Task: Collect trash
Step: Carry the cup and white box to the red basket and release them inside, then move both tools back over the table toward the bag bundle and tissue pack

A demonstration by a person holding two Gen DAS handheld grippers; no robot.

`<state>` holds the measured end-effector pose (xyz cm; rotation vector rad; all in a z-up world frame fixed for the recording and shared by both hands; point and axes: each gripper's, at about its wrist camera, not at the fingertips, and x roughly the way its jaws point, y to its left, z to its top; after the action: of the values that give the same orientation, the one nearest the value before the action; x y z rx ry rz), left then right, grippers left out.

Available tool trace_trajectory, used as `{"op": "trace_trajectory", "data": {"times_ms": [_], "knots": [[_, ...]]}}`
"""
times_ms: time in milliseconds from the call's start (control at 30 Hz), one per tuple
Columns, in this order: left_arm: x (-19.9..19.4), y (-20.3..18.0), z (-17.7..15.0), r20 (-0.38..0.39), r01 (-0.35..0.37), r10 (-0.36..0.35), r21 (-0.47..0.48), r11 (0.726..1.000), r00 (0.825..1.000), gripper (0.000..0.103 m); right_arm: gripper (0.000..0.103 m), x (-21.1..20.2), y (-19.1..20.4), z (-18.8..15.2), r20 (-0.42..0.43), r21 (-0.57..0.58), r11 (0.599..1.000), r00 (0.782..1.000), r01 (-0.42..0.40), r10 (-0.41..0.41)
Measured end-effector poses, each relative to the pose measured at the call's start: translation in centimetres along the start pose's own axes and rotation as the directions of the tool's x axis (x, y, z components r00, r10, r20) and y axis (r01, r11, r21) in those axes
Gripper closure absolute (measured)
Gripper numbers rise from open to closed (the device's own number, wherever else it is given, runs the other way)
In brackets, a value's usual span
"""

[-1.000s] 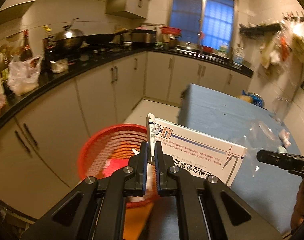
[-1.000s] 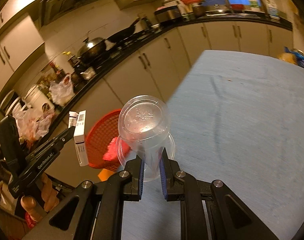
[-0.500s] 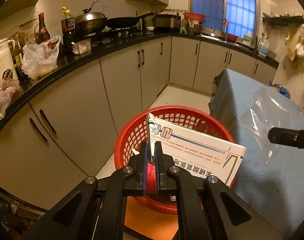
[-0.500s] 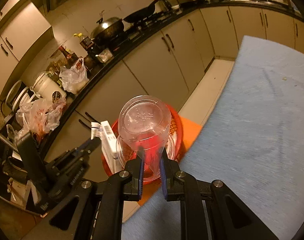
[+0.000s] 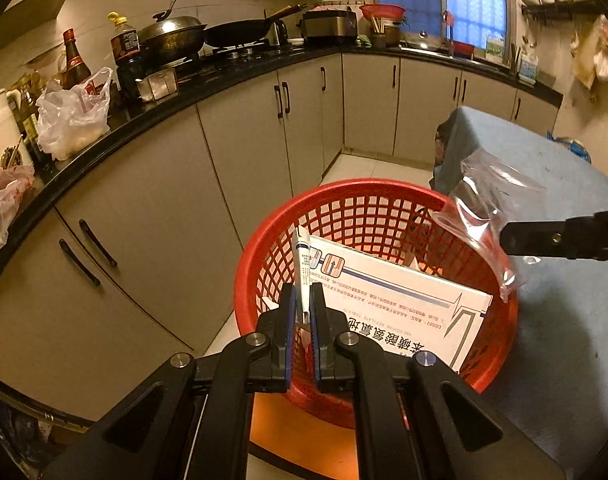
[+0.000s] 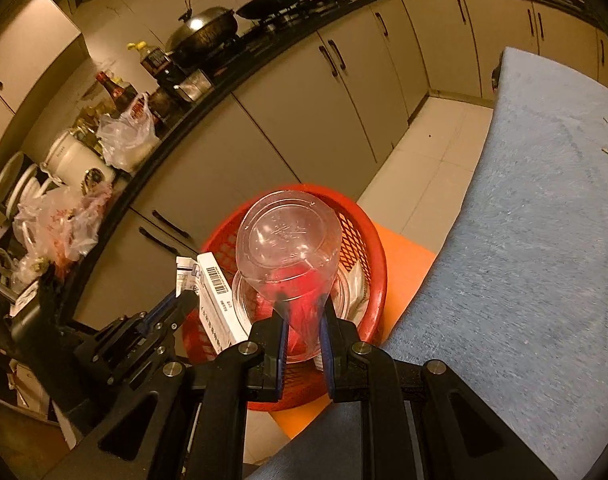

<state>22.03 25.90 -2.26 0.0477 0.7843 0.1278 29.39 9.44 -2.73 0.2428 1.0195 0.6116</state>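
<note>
Along the black worktop [image 5: 208,80], from the left, two white plastic bags [image 5: 74,114] are seen, then two dark bottles [image 5: 74,58], one lidded wok [image 5: 172,36] and one black frying pan [image 5: 244,32]; below them runs a row of pale cabinet doors [image 5: 240,152]. One red mesh basket [image 5: 344,216] is set on an orange mat [image 5: 296,432] on the floor, just beside the blue-covered table [image 5: 544,148]. One white medicine box [image 5: 400,300] is clamped by its edge in the left gripper [image 5: 303,312], whose jaws are closed tight on it, and is held over the basket's opening. One clear plastic cup [image 6: 290,240] is pinched by its crushed wall in the right gripper [image 6: 302,336], bottom turned toward the camera, above the basket's rim on the table side; some red and pale items are seen inside the basket, though their number cannot be told.
</note>
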Motion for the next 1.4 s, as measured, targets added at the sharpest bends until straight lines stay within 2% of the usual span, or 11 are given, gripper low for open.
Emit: {"op": "trace_trajectory", "data": {"times_ms": [200,233,267,333,467,967,1400], "knots": [[0.4,-0.4,-0.3,-0.001,-0.005,0.005,0.021,1.0,1.0,0.094,0.084,1.3,-0.6,0.3,-0.013,0.013,1.0,1.0,0.021,-0.02],[0.5,-0.4,-0.3,0.0,-0.005,0.005,0.02,1.0,1.0,0.087,0.083,1.4,-0.7,0.2,-0.015,0.015,1.0,1.0,0.022,-0.021],[0.5,-0.3,-0.3,0.002,-0.006,0.006,0.016,1.0,1.0,0.073,0.079,1.4,-0.9,0.3,-0.015,0.022,0.999,1.0,0.023,-0.023],[0.3,-0.2,-0.3,0.013,-0.014,0.014,0.011,1.0,1.0,0.06,0.076,1.2,-1.1,0.3,-0.016,0.028,0.999,1.0,0.02,-0.02],[-0.1,-0.2,-0.1,0.021,-0.013,0.013,0.007,1.0,1.0,0.059,0.072,0.6,-1.2,0.2,0.0,0.028,1.0,1.0,0.012,-0.012],[-3.3,-1.4,0.5,0.062,0.002,-0.002,0.002,1.0,0.998,0.054,0.071,-4.6,-3.4,-0.6,0.082,0.08,0.997,0.997,-0.001,-0.006],[-8.5,-5.4,0.3,0.105,0.062,-0.065,0.033,0.998,0.992,0.049,0.069,-11.4,-6.7,-4.1,0.161,0.124,0.992,0.987,0.011,-0.03]]}}
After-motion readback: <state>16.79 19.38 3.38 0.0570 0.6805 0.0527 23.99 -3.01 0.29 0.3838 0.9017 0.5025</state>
